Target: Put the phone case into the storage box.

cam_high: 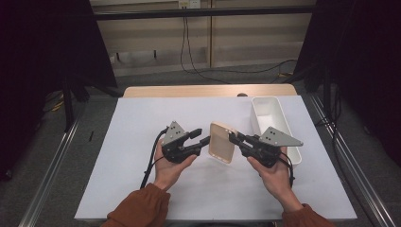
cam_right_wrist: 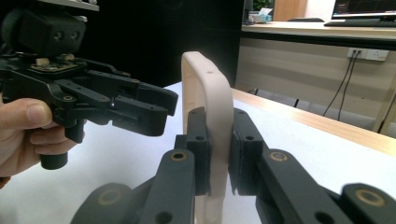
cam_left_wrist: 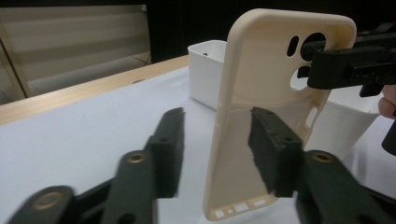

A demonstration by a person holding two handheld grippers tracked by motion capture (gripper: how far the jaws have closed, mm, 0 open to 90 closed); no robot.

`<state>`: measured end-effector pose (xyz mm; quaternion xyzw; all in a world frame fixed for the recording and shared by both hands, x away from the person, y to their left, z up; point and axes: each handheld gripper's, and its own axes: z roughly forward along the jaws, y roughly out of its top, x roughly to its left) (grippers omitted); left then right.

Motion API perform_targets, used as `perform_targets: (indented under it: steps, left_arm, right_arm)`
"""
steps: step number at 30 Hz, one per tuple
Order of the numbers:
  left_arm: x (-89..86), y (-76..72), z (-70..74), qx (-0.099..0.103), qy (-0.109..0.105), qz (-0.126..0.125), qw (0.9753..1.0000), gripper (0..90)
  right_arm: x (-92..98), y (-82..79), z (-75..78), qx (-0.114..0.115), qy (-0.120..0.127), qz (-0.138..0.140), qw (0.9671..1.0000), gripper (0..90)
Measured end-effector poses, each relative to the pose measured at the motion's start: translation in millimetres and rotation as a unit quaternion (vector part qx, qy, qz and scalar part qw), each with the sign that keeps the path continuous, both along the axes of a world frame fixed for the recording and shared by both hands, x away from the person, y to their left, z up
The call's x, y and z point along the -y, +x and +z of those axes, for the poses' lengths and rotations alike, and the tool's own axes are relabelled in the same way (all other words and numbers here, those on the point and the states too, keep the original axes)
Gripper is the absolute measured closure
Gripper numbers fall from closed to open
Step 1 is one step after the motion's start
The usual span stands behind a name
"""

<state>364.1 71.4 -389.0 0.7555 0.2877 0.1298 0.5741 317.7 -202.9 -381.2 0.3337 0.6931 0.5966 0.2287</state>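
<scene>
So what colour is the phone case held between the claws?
Pale cream-beige, plain with no pattern; the phone case shows best in the left gripper view.

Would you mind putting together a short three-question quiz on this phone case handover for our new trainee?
1. True or false: the right gripper is clamped on the phone case.
2. How do the left gripper's jaws stand? A open, B shut on the case, C shut on nothing.
3. What stands on the table behind the right gripper in the high view?

Key:
1. True; its jaws pinch one edge of the case.
2. A; one jaw sits in front of the case, with a wide gap.
3. A white bin.
</scene>
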Motion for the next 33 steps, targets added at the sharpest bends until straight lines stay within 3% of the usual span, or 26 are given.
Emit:
perform_targets:
  steps: [3,5,9,15,19,22,26,33]
  left_arm:
    - [0.4,0.4,-1.3,-0.003,-0.001,0.010,0.9999,40.5]
    - [0.2,1.2,-1.2,0.007,0.001,0.013,0.9999,33.0]
    - [0.4,2.9,-2.2,0.012,-0.012,0.016,0.9997,19.5]
    - [-2.1,6.6,-4.6,0.014,0.008,0.019,0.9997,3.7]
    - [-6.2,5.6,-1.6,0.014,0.011,0.020,0.9996,3.0]
    - [-8.7,2.2,1.0,0.022,0.019,0.035,0.9990,2.4]
    - [-17.6,-0.6,0.3,0.023,0.010,0.037,0.9990,2.6]
    - [-35.3,-2.7,-5.2,0.030,0.011,0.067,0.9973,2.6]
  right_arm:
    - [0.1,0.8,-0.4,-0.001,0.000,0.003,1.0000,80.3]
    - [0.1,0.9,-0.5,-0.001,0.001,0.003,1.0000,80.4]
    - [1.3,1.0,-0.2,-0.001,0.000,0.004,1.0000,80.3]
    - [2.6,1.6,-0.1,-0.001,0.002,0.003,1.0000,80.3]
    - [3.6,2.4,-0.4,-0.001,0.002,0.001,1.0000,80.3]
    - [4.2,2.7,0.0,0.000,0.003,0.001,1.0000,80.3]
    - [4.4,3.1,-0.1,-0.001,0.002,0.003,1.0000,80.3]
    - [5.2,3.8,-0.3,-0.001,0.003,0.004,1.0000,80.3]
